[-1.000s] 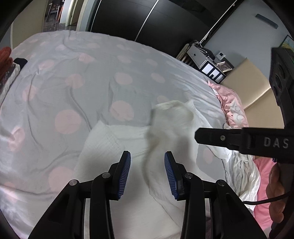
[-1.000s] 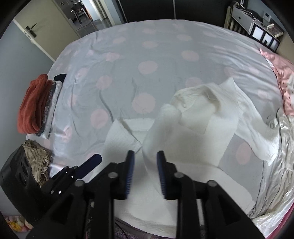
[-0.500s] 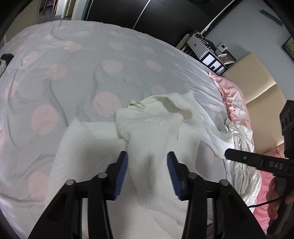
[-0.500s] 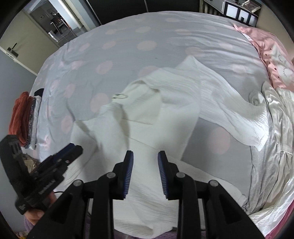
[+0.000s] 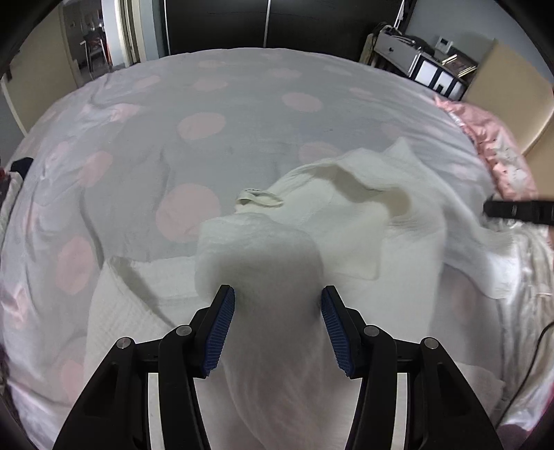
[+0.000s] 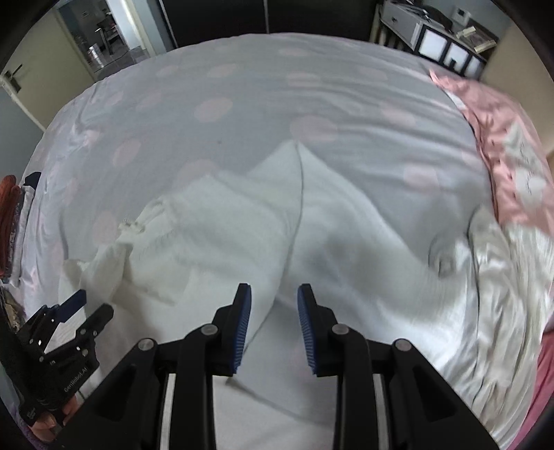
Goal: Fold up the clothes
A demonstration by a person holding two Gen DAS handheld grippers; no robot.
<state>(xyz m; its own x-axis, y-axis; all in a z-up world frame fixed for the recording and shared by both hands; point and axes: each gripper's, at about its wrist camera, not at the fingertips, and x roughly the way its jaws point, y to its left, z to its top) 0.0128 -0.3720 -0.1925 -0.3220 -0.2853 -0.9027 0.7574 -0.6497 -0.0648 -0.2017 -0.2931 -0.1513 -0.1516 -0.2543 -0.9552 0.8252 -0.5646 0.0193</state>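
White garment [image 5: 349, 221], on polka-dot bed [image 5: 207, 86]: shifted and respread within 1 second, fold unfinished; left claw [image 5: 277, 322] and right claw [image 6: 273, 325] both parted, cloth between pads, grip undeterminable.

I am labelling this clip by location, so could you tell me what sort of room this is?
Most likely a bedroom at home: a bed with a grey duvet with pink dots, a pink pillow at its head, and a dark wardrobe behind. A white garment lies on the duvet.

Polka-dot bed [image 5: 242, 104], dark wardrobe doors [image 5: 266, 24], white shelf unit [image 6: 432, 38], open doorway [image 6: 104, 34].
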